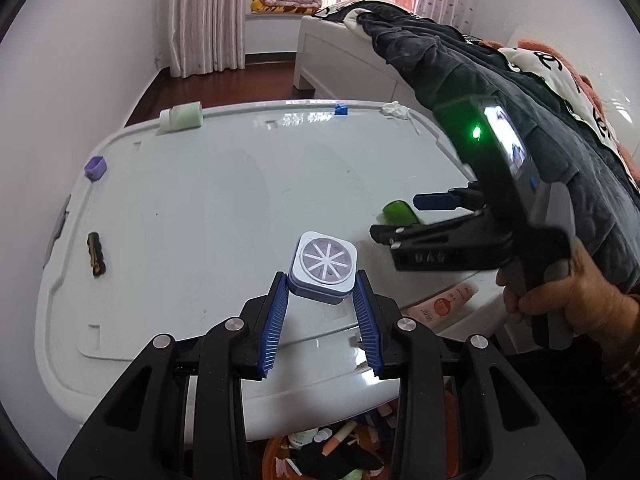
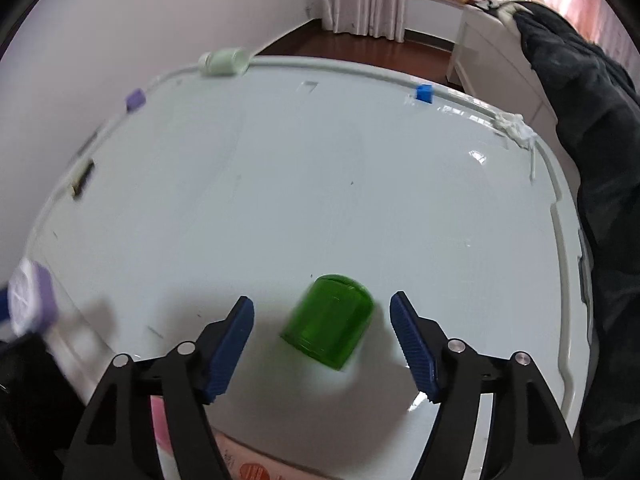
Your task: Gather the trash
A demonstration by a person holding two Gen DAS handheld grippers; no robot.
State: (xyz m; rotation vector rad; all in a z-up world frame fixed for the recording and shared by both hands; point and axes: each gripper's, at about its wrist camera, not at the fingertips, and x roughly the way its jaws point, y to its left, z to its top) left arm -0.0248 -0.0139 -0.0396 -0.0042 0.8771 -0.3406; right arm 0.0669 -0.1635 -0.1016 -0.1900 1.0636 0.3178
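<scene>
My left gripper (image 1: pixel 322 280) is shut on a square pale-blue box with a purple spoked top (image 1: pixel 325 266), held just above the near edge of the white table (image 1: pixel 200 220). The same box shows blurred at the left edge of the right wrist view (image 2: pixel 30 300). A translucent green cap (image 2: pixel 330 320) lies on its side on the table between the fingers of my right gripper (image 2: pixel 321 300), which is open; neither blue pad touches it. From the left wrist view, the right gripper (image 1: pixel 396 218) reaches in from the right around the green cap (image 1: pixel 398 211).
Along the table's rim lie a pale green bottle (image 1: pixel 181 117), a purple cap (image 1: pixel 96 168), a blue piece (image 1: pixel 341 109), a white wad (image 1: pixel 396 111) and a dark brown item (image 1: pixel 95 254). An orange bin of trash (image 1: pixel 320 448) sits below the near edge, beside a pink tube (image 1: pixel 444 300). A bed stands at right.
</scene>
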